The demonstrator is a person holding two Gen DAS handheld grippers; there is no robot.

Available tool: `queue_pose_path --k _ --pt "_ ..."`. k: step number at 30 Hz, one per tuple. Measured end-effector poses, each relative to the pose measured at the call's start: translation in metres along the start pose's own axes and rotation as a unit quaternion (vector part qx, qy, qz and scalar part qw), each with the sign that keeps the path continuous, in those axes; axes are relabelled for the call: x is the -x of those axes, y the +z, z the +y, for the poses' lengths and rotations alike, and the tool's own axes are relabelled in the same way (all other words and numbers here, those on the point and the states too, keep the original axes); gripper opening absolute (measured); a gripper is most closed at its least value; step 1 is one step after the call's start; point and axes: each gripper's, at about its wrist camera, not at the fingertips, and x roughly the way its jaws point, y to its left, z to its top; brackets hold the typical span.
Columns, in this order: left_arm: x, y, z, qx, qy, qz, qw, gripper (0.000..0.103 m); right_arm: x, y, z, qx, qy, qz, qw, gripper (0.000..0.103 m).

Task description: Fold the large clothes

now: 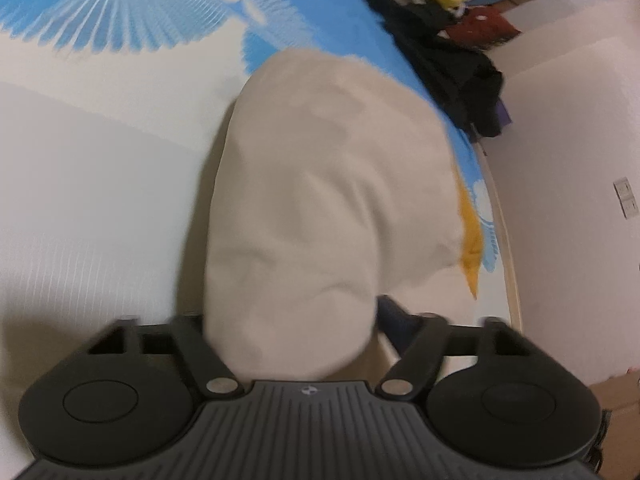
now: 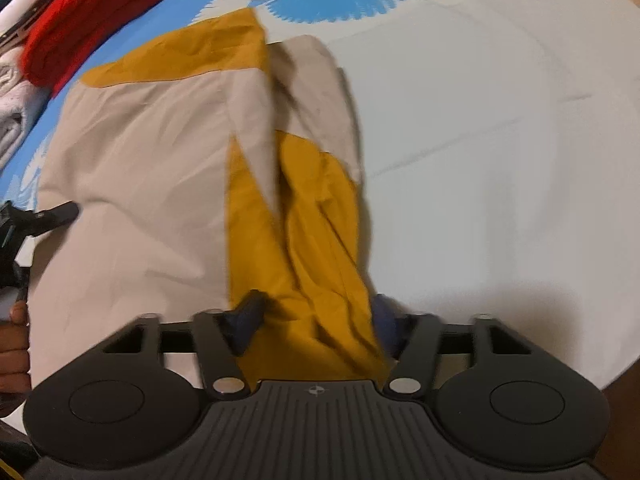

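A: Left wrist view is showing the left hand-held gripper (image 1: 296,332) with a thick bundle of the beige and mustard garment (image 1: 320,184) sitting between its jaws. The picture is blurred, so I cannot tell whether the pads are pressing on the cloth.

B: Right wrist view is clearer. The right hand-held gripper (image 2: 316,320) is clenching a bunched mustard fold of that garment (image 2: 140,168), with cloth filling the gap between both pads.

A: Where is the garment lying?

B: It is spreading over the bed (image 2: 500,160), on a white sheet with blue feather prints. Its beige panel is lying fairly flat on the left, and the mustard strip is running up the middle toward a mustard band at the far edge.

A: Any open room?

B: The bed to the right of the garment is lying bare and white. On the left, a red knitted item (image 2: 92,12) is sitting near the bed's edge, just beyond the garment's far corner.

A: On my side, dark clothes (image 1: 448,60) are piling at the bed's far right edge.
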Motion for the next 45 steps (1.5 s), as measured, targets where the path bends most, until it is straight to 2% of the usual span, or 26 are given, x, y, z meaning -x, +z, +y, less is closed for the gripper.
queue_pose_path --k 1,2,4,7,9,15,18,20,22,24,26,28,29,30,31,32,33,35,37,40,42,44,45 --pt "0.004 0.002 -0.005 -0.012 -0.001 -0.005 0.9999 0.058 -0.001 0.000 0.004 0.005 0.002 -0.002 1.000 0.037" --pt "0.008 0.003 -0.010 -0.024 0.000 -0.009 0.9997 0.051 -0.002 0.001 0.010 0.015 0.005 -0.004 1.000 0.032" --pt "0.020 0.007 -0.023 -0.058 0.001 -0.025 0.9980 0.047 -0.004 0.001 0.022 0.033 0.006 -0.010 0.999 0.019" --pt "0.048 0.013 -0.032 -0.100 0.009 -0.058 0.9932 0.047 -0.008 0.004 0.037 0.044 0.001 -0.023 0.999 0.014" --pt "0.069 0.020 -0.025 -0.110 0.019 -0.078 0.9906 0.047 -0.009 0.008 0.050 0.044 0.013 -0.034 0.998 0.011" --pt "0.126 0.055 0.025 -0.076 0.068 -0.126 0.9867 0.051 -0.014 0.013 0.114 0.085 0.079 -0.080 0.990 0.007" --pt "0.145 0.070 0.059 -0.036 0.100 -0.139 0.9846 0.065 -0.013 0.011 0.145 0.109 0.115 -0.107 0.981 0.006" --pt "0.157 0.079 0.082 -0.009 0.127 -0.135 0.9825 0.068 -0.014 0.010 0.159 0.120 0.121 -0.114 0.979 0.006" --pt "0.174 0.079 0.097 0.003 0.149 -0.136 0.9795 0.068 -0.022 0.007 0.168 0.127 0.107 -0.104 0.981 0.006" --pt "0.195 0.077 0.097 -0.013 0.141 -0.141 0.9799 0.068 -0.023 0.003 0.171 0.128 0.101 -0.099 0.982 0.006" --pt "0.210 0.070 0.094 -0.039 0.109 -0.127 0.9851 0.068 -0.021 0.002 0.171 0.133 0.097 -0.104 0.981 0.006" --pt "0.202 0.057 0.085 -0.081 0.096 -0.080 0.9888 0.068 -0.021 0.004 0.168 0.131 0.095 -0.104 0.981 0.006" --pt "0.192 0.048 0.083 -0.109 0.117 -0.048 0.9861 0.068 -0.022 0.005 0.169 0.130 0.095 -0.105 0.981 0.006" --pt "0.179 0.037 0.084 -0.134 0.151 -0.013 0.9793 0.069 -0.020 0.004 0.169 0.133 0.092 -0.109 0.981 0.006" --pt "0.173 0.031 0.087 -0.151 0.174 0.007 0.9730 0.074 -0.018 0.002 0.170 0.138 0.089 -0.113 0.980 0.007" --pt "0.172 0.026 0.089 -0.162 0.188 0.014 0.9688 0.076 -0.017 0.002 0.172 0.141 0.087 -0.117 0.979 0.009" --pt "0.176 0.026 0.090 -0.158 0.186 0.009 0.9697 0.076 -0.016 0.001 0.172 0.139 0.087 -0.118 0.979 0.018" --pt "0.191 0.025 0.091 -0.139 0.170 0.001 0.9756 0.074 -0.013 0.001 0.169 0.122 0.092 -0.114 0.982 0.026" --pt "0.202 0.021 0.088 -0.142 0.155 -0.003 0.9777 0.074 -0.012 0.000 0.162 0.108 0.111 -0.098 0.983 0.037" --pt "0.191 0.009 0.078 -0.170 0.172 0.032 0.9697 0.075 -0.015 -0.006 0.154 0.111 0.116 -0.053 0.986 0.044" --pt "0.188 0.004 0.078 -0.183 0.175 0.036 0.9669 0.077 -0.017 -0.011 0.152 0.120 0.114 -0.028 0.986 0.044" --pt "0.189 0.003 0.082 -0.170 0.178 0.038 0.9685 0.081 -0.018 -0.016 0.151 0.136 0.110 -0.017 0.984 0.044" --pt "0.188 0.003 0.083 -0.165 0.180 0.039 0.9690 0.081 -0.018 -0.018 0.151 0.147 0.105 -0.015 0.983 0.035"
